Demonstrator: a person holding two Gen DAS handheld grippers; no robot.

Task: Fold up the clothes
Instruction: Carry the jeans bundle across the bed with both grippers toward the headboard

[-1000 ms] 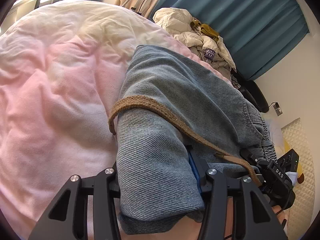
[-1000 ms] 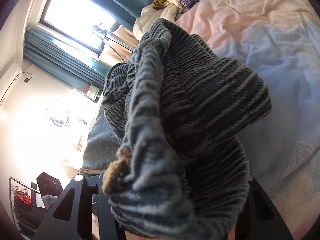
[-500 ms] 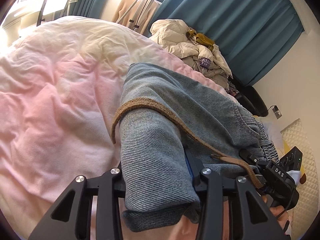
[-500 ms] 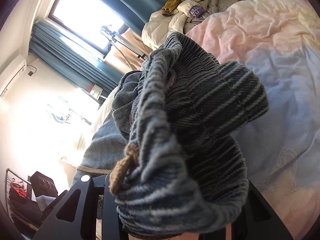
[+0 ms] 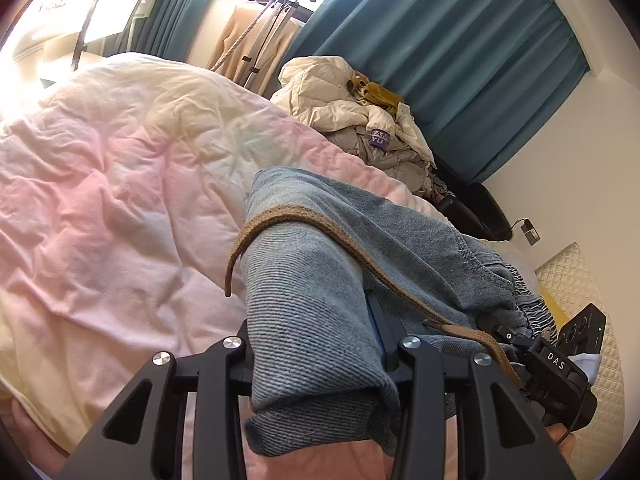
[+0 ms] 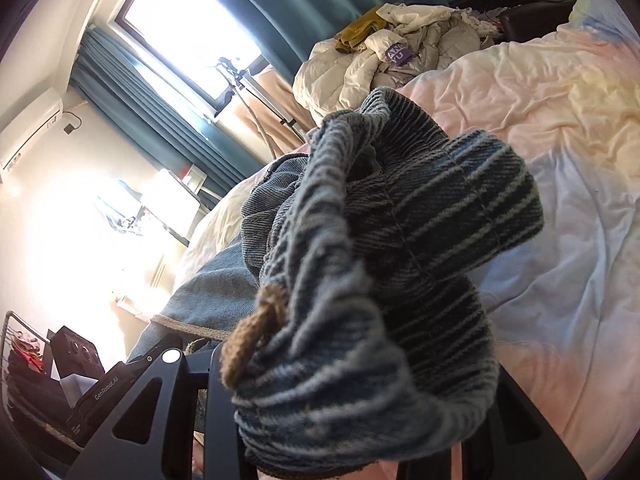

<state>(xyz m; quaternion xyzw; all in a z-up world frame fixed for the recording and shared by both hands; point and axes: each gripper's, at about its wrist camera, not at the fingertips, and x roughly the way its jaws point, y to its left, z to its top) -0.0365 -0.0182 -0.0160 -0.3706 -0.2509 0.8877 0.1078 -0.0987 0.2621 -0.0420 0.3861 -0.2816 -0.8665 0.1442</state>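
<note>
— Two tools, both clamped on the same pair of jeans (image 5: pixel 320 312). My left tool (image 5: pixel 320 344) has a doubled-over thickness of pale denim pinched between its jaws, with the brown drawstring (image 5: pixel 304 220) looped over the top of that fold. My right tool (image 6: pixel 352 420) grips the bunched, striped elastic waistband (image 6: pixel 400 240), the knotted cord end (image 6: pixel 256 336) dangling just in front of it.

— So where are the jeans, on the bed or off it?

— Held up off the bed (image 5: pixel 120 184), as far as I can judge. The cloth spans from one tool to the other, and the pink and cream duvet lies wrinkled underneath and beyond. In the left view I can see my other tool at the lower right, close by.

— Which step is that, then?

— I'd call it carrying the garment to a laying-out spot, with no neat fold made yet; the waistband is a wad.

— And next?

— Spread my hands apart to pull the waistband taut, then lower the jeans flat onto the open duvet, clear of the heap of pale clothes (image 5: pixel 360 120) by the teal curtain (image 5: pixel 460 52). The drawstring could snag in the fold, so I'd mind it.
</note>
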